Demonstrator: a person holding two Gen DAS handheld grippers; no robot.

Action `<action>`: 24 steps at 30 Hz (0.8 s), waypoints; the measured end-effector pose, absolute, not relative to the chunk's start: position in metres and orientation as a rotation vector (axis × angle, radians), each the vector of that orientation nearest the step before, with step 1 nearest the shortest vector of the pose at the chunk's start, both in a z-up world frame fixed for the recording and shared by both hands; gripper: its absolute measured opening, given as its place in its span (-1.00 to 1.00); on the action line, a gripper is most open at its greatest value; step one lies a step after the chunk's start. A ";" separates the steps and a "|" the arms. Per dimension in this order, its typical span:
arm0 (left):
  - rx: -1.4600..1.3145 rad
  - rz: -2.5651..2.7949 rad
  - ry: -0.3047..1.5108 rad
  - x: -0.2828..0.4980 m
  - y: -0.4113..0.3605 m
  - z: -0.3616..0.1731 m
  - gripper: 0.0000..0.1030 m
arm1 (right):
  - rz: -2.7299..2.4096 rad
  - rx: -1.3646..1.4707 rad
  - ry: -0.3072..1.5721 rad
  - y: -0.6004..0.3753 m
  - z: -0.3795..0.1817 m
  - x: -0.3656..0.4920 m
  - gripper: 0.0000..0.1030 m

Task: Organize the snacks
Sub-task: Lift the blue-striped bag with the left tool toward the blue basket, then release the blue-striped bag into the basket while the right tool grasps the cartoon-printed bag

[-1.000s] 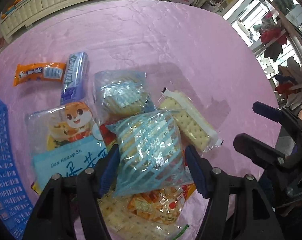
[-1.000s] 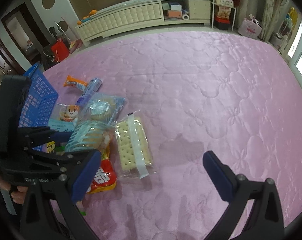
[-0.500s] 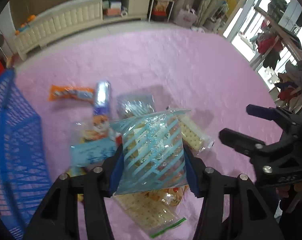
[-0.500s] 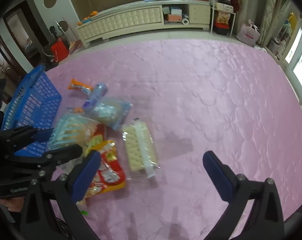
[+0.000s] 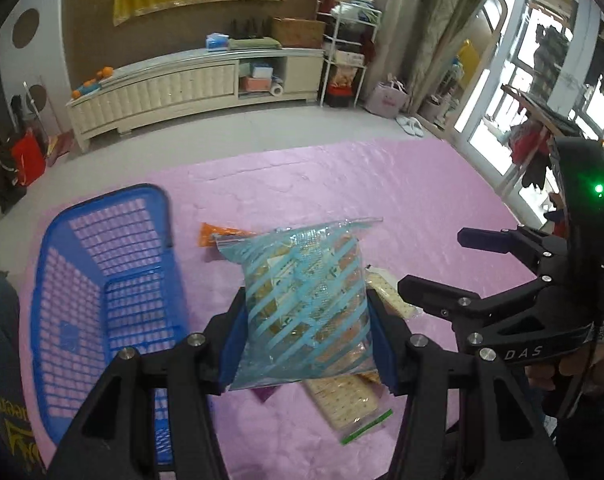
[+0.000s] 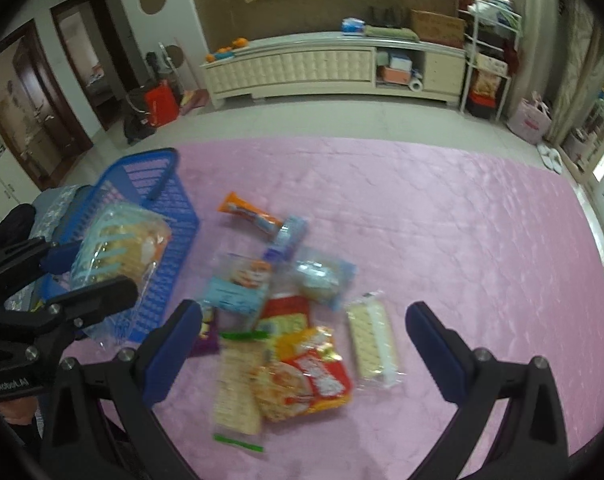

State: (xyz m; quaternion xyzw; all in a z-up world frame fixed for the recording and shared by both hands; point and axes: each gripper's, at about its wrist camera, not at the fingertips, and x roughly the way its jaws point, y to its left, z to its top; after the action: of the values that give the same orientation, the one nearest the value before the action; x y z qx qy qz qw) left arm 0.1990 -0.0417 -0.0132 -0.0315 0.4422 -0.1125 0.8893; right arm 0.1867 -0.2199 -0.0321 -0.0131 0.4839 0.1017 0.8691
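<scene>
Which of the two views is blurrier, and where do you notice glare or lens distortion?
Right wrist view: the snack pile is smeared by motion blur. Left wrist view: sharper, the blue-striped packet reads crisply; the windows blow out white. Both views: fisheye bending curves the cabinet, with dark vignetted corners.

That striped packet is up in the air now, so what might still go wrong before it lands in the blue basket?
The left gripper pinches the striped bag only by its sides; the slippery, puffy film might slide out over the pink cloth. The blue basket looks light and could tip or skid if the bag catches its rim. The open right gripper hangs near the remaining snack pile and might scatter it.
</scene>
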 end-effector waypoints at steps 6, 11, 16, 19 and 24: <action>-0.101 -0.177 0.882 0.188 -0.002 -0.001 0.01 | 0.253 -0.024 1.022 -0.191 -0.030 0.192 1.00; -0.106 -0.069 0.883 0.181 0.028 -0.004 0.01 | 0.273 -0.035 1.044 -0.165 -0.039 0.199 1.00; -0.113 0.029 0.906 0.183 0.057 -0.018 0.01 | 0.285 -0.094 1.070 -0.140 -0.057 0.212 1.00; -0.131 0.061 0.928 0.186 0.068 -0.031 0.01 | 0.278 -0.084 1.118 -0.133 -0.078 0.224 1.00; -0.148 0.094 0.979 0.199 0.084 -0.049 0.02 | 0.236 -0.084 1.175 -0.126 -0.111 0.242 1.00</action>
State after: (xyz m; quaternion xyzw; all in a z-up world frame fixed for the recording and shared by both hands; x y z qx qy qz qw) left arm 0.1994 0.0838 -0.0494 -0.0708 0.4695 0.0449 0.8789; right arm 0.2421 -0.1263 -0.1107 -0.0395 0.5530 0.1112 0.8248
